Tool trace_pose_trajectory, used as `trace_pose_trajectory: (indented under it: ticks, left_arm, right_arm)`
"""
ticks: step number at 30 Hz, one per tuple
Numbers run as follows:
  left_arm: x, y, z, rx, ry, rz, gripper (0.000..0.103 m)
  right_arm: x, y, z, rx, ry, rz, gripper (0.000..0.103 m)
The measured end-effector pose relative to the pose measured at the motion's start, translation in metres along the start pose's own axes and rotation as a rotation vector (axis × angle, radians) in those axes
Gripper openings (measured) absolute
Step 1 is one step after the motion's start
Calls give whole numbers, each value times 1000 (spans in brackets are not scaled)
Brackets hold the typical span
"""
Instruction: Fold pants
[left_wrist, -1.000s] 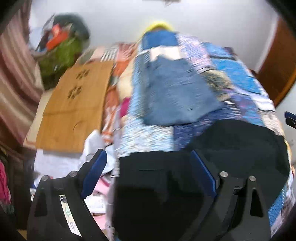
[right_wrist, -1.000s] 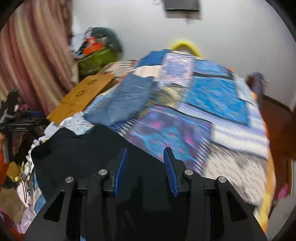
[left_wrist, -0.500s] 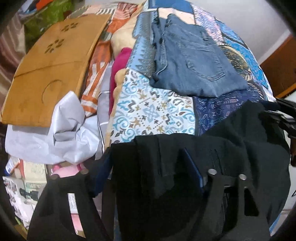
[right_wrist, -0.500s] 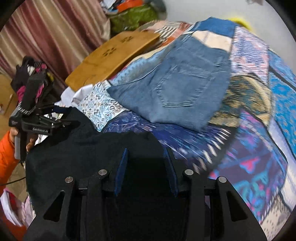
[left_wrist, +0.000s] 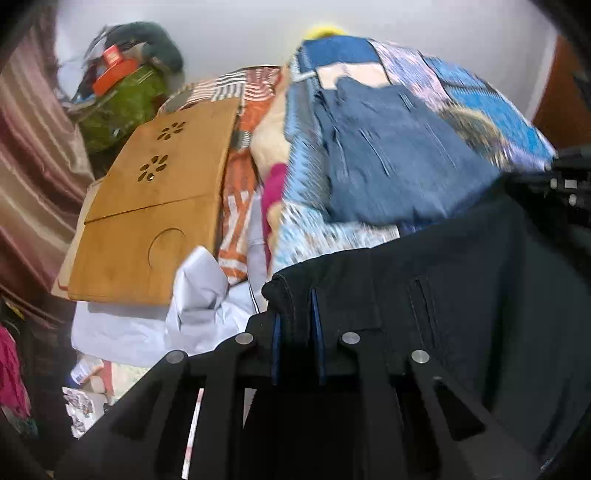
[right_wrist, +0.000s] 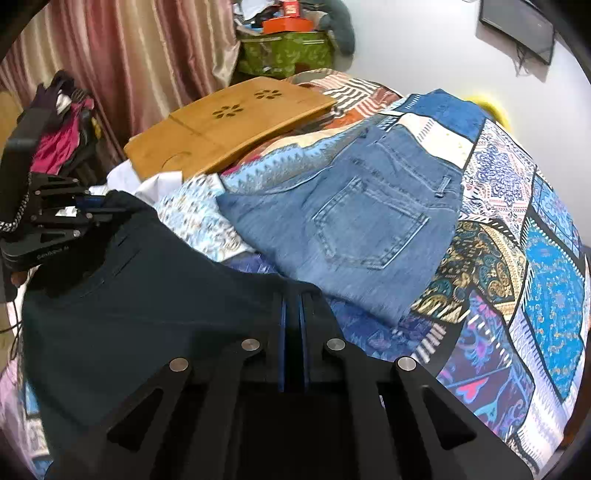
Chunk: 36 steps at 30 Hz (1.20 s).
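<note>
Black fabric of the pants (left_wrist: 461, 295) is filling the lower half of both views, so the legs and hem are cut off below the frames and their full outline is hard to make out. Left wrist view is smearing with motion blur; the folded blue jeans (left_wrist: 388, 166) and the patchwork bedspread (left_wrist: 306, 192) behind are reading soft there. The person is showing only as a sliver of hand under the left tool in the right wrist view.

Left gripper (left_wrist: 295, 306) is closing on a bunched edge of the pants; the cloth is sitting between the blue pads, which are pressing it. Right gripper (right_wrist: 292, 306) is standing with jaws nearly together, clamped on a thin fold of the same dark cloth at its opposite edge. The pants are lying stretched across the near end of the bed between the two tools, jeans just beyond them, wooden lap tray (right_wrist: 229, 122) farther back left.

Against a second ago: both pairs of jaws were wide and hanging over the cloth; both are now gripping it.
</note>
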<state>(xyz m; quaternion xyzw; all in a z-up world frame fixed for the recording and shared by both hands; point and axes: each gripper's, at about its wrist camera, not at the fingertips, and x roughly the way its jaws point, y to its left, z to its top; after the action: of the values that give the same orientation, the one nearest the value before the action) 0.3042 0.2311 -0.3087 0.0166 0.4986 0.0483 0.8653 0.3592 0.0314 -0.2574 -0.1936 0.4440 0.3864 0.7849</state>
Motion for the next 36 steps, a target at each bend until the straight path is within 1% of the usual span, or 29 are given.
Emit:
trace_pose_trajectory:
  ticks: [3, 6, 7, 8, 9, 10, 11, 12, 13, 15, 17, 19, 20, 22, 24, 26, 27, 28, 31, 33, 35, 36]
  left_arm:
    - [11, 5, 15, -14, -1, 9, 16]
    - [32, 3, 21, 11, 41, 33, 18]
    - [37, 4, 22, 13, 52, 41, 21]
    - [40, 5, 22, 21, 55, 50, 24]
    - [39, 5, 21, 28, 51, 57, 30]
    - [36, 6, 20, 27, 44, 77, 40]
    - [31, 8, 19, 21, 35, 91, 43]
    - [26, 11, 18, 16, 30, 88, 44]
    - [18, 14, 18, 11, 24, 86, 44]
    - [0, 18, 14, 4, 17, 69, 44]
    - [-21, 21, 7, -9, 0, 30, 45]
    - [-43, 22, -4, -21, -13, 1, 53]
    - [-51, 22, -10, -23, -17, -12, 56]
    - [-64, 20, -24, -26, -14, -44, 64]
    - [-69, 18, -40, -31, 5, -54, 66]
    - [-66, 13, -56, -41, 39, -61, 66]
    - [-62, 12, -65, -51, 63, -62, 67]
    - [-56, 11, -71, -59, 82, -61, 67]
    - [-36, 9, -91, -103, 126, -47, 69]
    - [-27, 0, -102, -55, 111, -12, 69]
    - [-25, -11, -114, 8, 81, 43, 70]
    - [-26, -12, -118, 14, 69, 56, 70]
  right_arm:
    - [13, -6, 10, 1, -6, -47, 5]
    - [27, -16, 16, 57, 26, -35, 5]
    - [29, -19, 16, 73, 29, -36, 6]
    - [29, -23, 16, 84, 28, -58, 6]
    - [25, -25, 14, 91, 24, -77, 6]
    - [22, -29, 13, 99, 21, -107, 6]
    - [15, -36, 11, 116, 14, -160, 6]
    - [9, -40, 9, 128, 10, -172, 6]
    - [0, -46, 6, 149, 6, -168, 10]
    - [-22, -53, -3, 195, -5, -132, 10]
    - [-46, -51, -14, 223, -18, -83, 12]
    - [-70, -39, -28, 221, -33, -57, 17]
    - [-81, -32, -34, 214, -44, -47, 19]
    - [-102, -14, -51, 199, -66, -29, 30]
    - [-122, 5, -69, 186, -91, -27, 37]
    - [-131, 20, -83, 183, -107, -22, 38]
    - [-134, 27, -91, 189, -109, -8, 40]
    - [-135, 33, -100, 199, -107, 3, 45]
    - [-128, 46, -122, 214, -92, 8, 48]
    - [-116, 51, -137, 233, -62, 9, 48]
    - [-107, 51, -151, 259, -26, 9, 48]
    - [-104, 51, -159, 273, -11, 17, 48]
